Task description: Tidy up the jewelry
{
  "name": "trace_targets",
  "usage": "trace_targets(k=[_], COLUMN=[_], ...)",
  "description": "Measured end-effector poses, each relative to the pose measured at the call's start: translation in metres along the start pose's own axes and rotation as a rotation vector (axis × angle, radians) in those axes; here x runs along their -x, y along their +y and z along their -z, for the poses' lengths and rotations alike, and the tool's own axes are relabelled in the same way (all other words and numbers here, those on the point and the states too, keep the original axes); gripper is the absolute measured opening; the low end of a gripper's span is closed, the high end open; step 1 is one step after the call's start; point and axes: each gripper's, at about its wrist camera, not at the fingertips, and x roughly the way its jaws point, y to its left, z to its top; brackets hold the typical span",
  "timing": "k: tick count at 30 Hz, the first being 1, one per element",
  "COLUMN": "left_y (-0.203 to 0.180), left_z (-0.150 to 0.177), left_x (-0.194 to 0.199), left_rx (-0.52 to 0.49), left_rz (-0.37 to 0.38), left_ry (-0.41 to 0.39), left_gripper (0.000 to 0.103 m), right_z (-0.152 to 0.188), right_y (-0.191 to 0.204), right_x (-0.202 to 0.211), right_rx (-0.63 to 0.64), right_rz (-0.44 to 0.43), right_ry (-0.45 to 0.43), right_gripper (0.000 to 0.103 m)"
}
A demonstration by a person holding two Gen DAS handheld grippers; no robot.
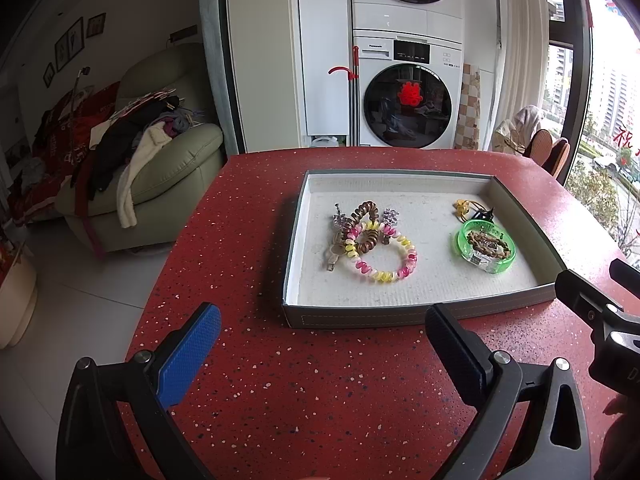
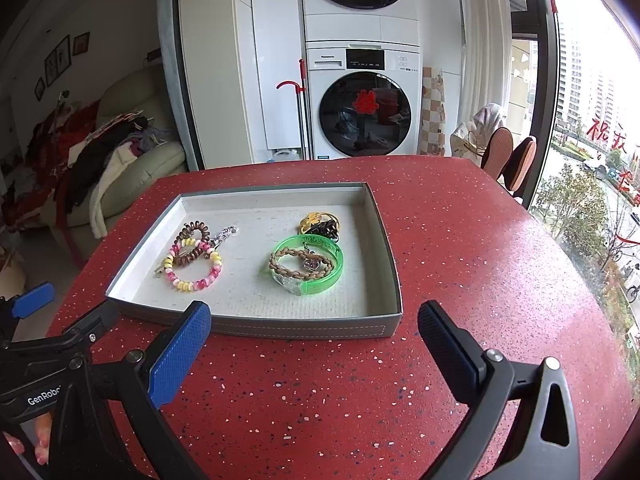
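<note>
Item: shallow grey tray (image 2: 312, 326), white-lined, undivided, set on the red speckled table (image 2: 360, 400) at the centre of both views.

Contents, left group: a pink-and-yellow spiral hair tie (image 2: 196, 266) is overlapped by a brown spiral hair tie (image 2: 192, 236); small silver clips (image 2: 224, 234) and a beige piece too small to identify are touching them.

Contents, right group: a translucent green bangle (image 2: 306, 264) is laid flat, with a braided tan bracelet (image 2: 300, 264) and a small charm held inside its ring. Just behind it, toward the upper part of the tray, a yellow ornament (image 2: 316, 222) and a dark claw clip (image 2: 330, 230) are pressed together.

Handling, as judged: all pieces are taken to be light. The spiral ties are soft, springy and tangled, best pinched on an outer loop. The bangle is stiff and probably slick, best taken across its rim. The braid is limp; the clips are small and fiddly.

Left hand-held gripper (image 1: 324, 356): jaws are spread wide, nothing held, low in the frame before the tray's near wall.

Right hand-held gripper (image 2: 314, 344): likewise spread and empty.
</note>
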Motion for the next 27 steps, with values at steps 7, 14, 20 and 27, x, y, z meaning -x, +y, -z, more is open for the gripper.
trace_targets(k=[7, 14, 20, 27], left_y=[0.0002, 0.0004, 0.0005, 0.0006], left_z=[-0.0001, 0.0, 0.0, 0.0], left_x=[0.0, 0.0, 0.0, 0.0], left_rx=[0.0, 0.0, 0.001, 0.001], left_rz=[0.0, -0.001, 0.001, 0.0], left_ry=[0.0, 0.0, 0.0, 0.0], left_gripper=[0.103, 0.103, 0.103, 0.103], right_z=[-0.0012, -0.0008, -0.0017, -0.0016], right_y=[0.0013, 0.0014, 0.0023, 0.0022], right_x=[0.0007, 0.0011, 0.0014, 0.0013], right_rx=[-0.001, -0.001, -0.001, -0.002], right_rz=[-0.002, -0.003, -0.003, -0.003], right_ry=[-0.001, -0.001, -0.002, -0.002], right_gripper=[0.103, 0.103, 0.103, 0.103])
